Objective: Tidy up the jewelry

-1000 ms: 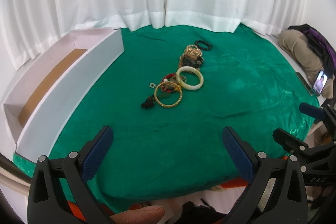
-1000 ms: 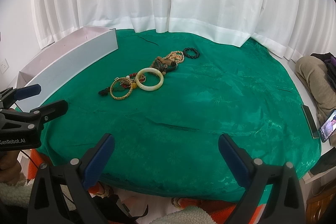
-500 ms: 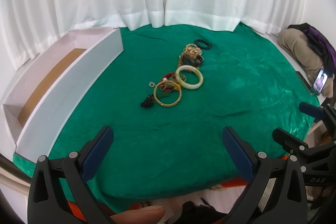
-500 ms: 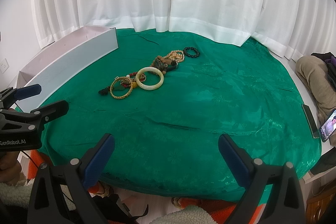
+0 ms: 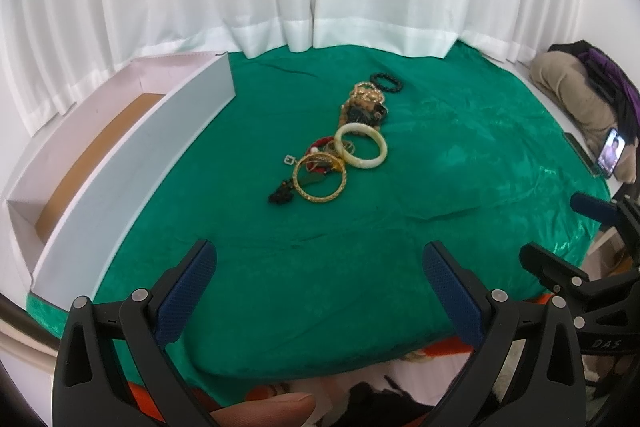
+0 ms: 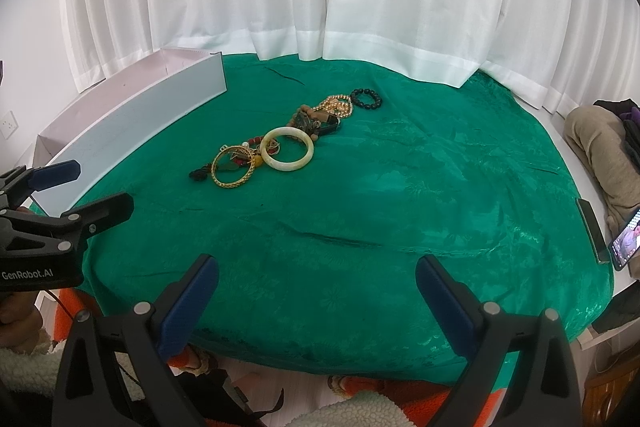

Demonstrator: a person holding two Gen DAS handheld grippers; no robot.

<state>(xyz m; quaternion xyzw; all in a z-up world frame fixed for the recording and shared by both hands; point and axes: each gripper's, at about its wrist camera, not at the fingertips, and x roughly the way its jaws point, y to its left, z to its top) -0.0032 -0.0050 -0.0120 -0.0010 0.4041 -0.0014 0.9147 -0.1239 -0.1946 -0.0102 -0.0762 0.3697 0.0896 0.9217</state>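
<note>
1. Your box (image 5: pixel 120 163) sits at the cloth's (image 5: pixel 440 187) left edge, nothing in it yet (as far as I can see).
2. Jewelry (image 5: pixel 340 151) all piled mid-cloth.
3. Left gripper (image 5: pixel 320 279) and right gripper (image 6: pixel 318 285) both spread wide, empty.

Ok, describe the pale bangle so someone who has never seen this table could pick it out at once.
On the green cloth a line of jewelry runs from the middle toward the curtain. The pale bangle lies near its front end, beside a gold bangle. It is the only smooth, thick, cream ring; the gold one is thinner and textured, and the rest are beads or chains.
</note>
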